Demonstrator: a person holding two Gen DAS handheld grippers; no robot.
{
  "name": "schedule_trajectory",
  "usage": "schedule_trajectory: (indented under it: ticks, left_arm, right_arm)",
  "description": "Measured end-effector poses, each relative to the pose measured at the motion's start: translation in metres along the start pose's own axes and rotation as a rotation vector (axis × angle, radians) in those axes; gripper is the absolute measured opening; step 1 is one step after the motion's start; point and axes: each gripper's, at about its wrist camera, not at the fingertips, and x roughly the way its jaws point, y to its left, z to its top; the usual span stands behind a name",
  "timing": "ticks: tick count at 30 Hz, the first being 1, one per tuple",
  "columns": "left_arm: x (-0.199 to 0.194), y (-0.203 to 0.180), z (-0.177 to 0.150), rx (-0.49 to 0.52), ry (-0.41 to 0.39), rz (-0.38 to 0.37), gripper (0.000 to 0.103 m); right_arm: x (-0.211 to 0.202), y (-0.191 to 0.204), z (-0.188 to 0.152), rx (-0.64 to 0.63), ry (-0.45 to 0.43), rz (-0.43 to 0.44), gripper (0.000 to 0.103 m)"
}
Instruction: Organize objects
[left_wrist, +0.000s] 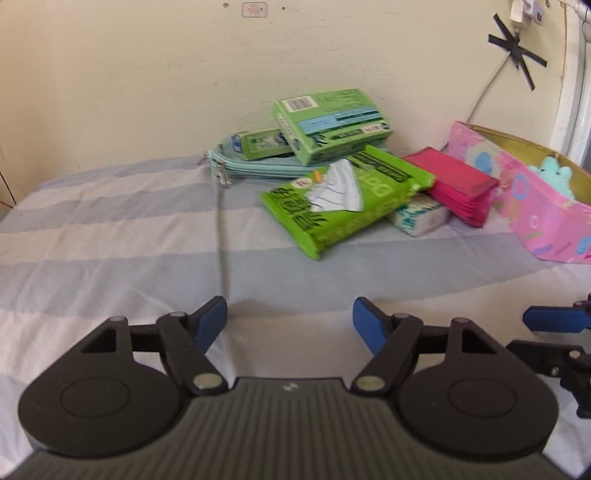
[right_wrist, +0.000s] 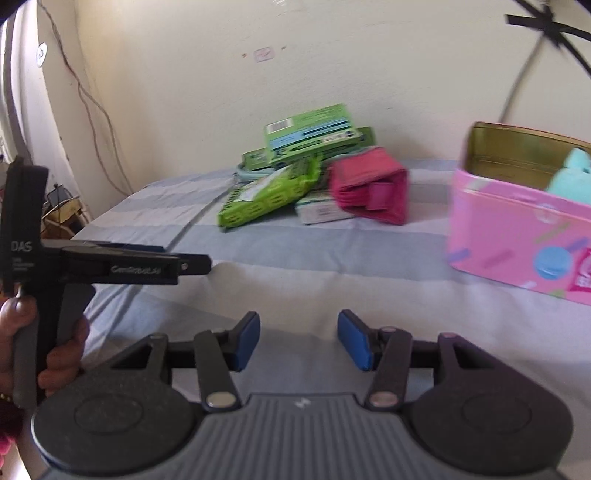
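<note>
A pile of objects lies at the back of the striped bed: a green box (left_wrist: 330, 123) on a light blue pouch (left_wrist: 255, 168), a green wipes pack (left_wrist: 343, 201), a white tissue pack (left_wrist: 419, 218) and a magenta wallet (left_wrist: 456, 184). The pile also shows in the right wrist view, with the green box (right_wrist: 314, 134), wipes pack (right_wrist: 266, 197) and wallet (right_wrist: 371, 194). A pink tin (left_wrist: 535, 199) (right_wrist: 517, 240) at the right holds a teal plush (left_wrist: 554, 173). My left gripper (left_wrist: 290, 325) is open and empty, short of the pile. My right gripper (right_wrist: 298, 339) is open and empty.
The bed sheet (left_wrist: 110, 229) has grey and white stripes. A cream wall (left_wrist: 147, 74) stands right behind the pile. Cables hang on the wall at the left (right_wrist: 92, 103). The left gripper, held in a hand, shows at the left of the right wrist view (right_wrist: 110, 266).
</note>
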Motion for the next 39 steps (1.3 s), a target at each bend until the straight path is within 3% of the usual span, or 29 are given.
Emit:
schedule_trajectory:
  ticks: [3,6,10,15,17,20,23,27,34,39]
  left_arm:
    - [0.007,0.021,0.004,-0.038,0.008,-0.003,0.077]
    - [0.006,0.037,0.004,-0.116,-0.009,-0.032,0.078]
    - [0.004,0.041,0.003,-0.142,-0.017,-0.055,0.078]
    - [0.004,0.043,0.004,-0.157,-0.019,-0.073,0.079]
    - [0.004,0.044,0.005,-0.159,-0.019,-0.078,0.079]
    - [0.004,0.044,0.006,-0.162,-0.019,-0.083,0.079]
    - [0.003,0.044,0.006,-0.165,-0.020,-0.086,0.080]
    - [0.002,0.043,0.006,-0.169,-0.019,-0.089,0.083]
    - [0.002,0.046,0.006,-0.177,-0.020,-0.094,0.086]
    - [0.001,0.048,0.006,-0.185,-0.023,-0.101,0.086]
  right_arm:
    - [0.017,0.011,0.019,-0.003,0.007,0.017,0.045]
    - [0.023,0.013,0.049,0.006,-0.069,-0.016,0.044]
    - [0.045,0.012,0.093,-0.001,-0.129,-0.082,0.044]
    - [0.095,0.005,0.128,-0.027,-0.092,-0.176,0.044]
    - [0.116,0.002,0.134,-0.031,-0.036,-0.163,0.045]
    - [0.138,0.003,0.136,-0.027,0.009,-0.136,0.051]
    - [0.143,0.002,0.135,0.032,0.038,-0.080,0.048]
    - [0.140,0.014,0.117,0.001,0.067,-0.003,0.043]
    - [0.118,0.013,0.090,0.062,0.016,0.063,0.043]
    - [0.115,0.011,0.088,0.109,0.000,0.078,0.053]
